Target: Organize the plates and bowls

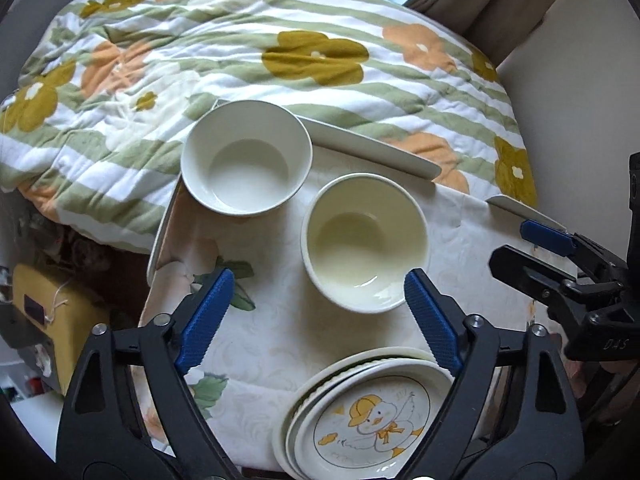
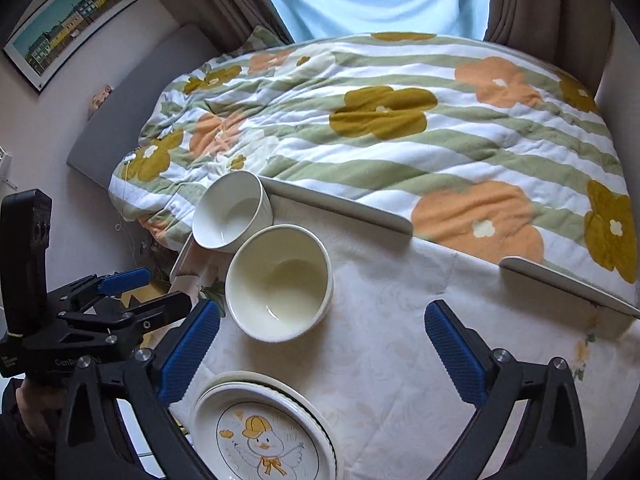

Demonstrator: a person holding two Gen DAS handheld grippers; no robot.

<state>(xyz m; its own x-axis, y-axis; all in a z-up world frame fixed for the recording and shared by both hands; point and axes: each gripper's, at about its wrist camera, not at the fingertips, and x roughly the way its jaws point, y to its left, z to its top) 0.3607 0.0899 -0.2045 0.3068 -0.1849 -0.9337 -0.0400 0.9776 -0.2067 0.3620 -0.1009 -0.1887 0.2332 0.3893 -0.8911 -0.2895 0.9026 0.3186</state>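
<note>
Two empty bowls stand on a cloth-covered table: a white bowl at the far left corner and a cream bowl just nearer. A stack of plates, the top one with a duck drawing, lies at the near edge. My left gripper hovers open above the cloth between the cream bowl and the plates, holding nothing. My right gripper is open and empty to the right of the bowls.
The table has raised white rims along its far side. Behind it lies a flowered, striped quilt. A yellow box sits below the table's left edge. A hand holds the left gripper.
</note>
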